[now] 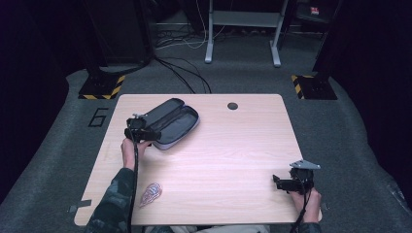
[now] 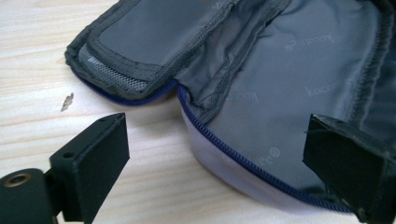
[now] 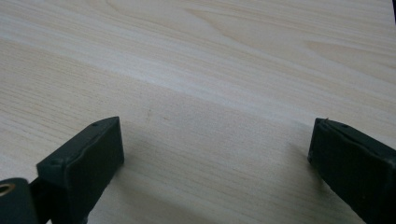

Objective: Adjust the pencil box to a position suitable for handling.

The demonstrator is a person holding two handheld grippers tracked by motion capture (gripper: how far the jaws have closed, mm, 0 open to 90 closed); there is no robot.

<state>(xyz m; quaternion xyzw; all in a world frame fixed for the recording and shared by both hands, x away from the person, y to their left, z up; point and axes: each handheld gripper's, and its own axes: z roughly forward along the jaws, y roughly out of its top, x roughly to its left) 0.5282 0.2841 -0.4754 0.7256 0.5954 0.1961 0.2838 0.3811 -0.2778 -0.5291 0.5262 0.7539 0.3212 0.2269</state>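
Observation:
A grey zip pouch [image 1: 172,121] lies unzipped on the back left of the wooden table [image 1: 233,145], its dark lining [image 2: 289,65] and blue zipper [image 2: 224,149] showing. My left gripper [image 1: 151,134] sits at the pouch's near left end. In the left gripper view the left gripper [image 2: 217,128] stands open: one jaw hangs over bare wood, the other over the lining, and the pouch's rim lies between them untouched. My right gripper [image 1: 278,181] rests near the table's front right corner. The right gripper [image 3: 215,126] is open with just wood between its jaws.
A small patterned oval thing [image 1: 150,194] lies at the front left of the table. A dark round hole [image 1: 232,106] sits near the back edge. Beyond the table, cables [image 1: 184,73] run over the floor between stands with striped bases [image 1: 102,90].

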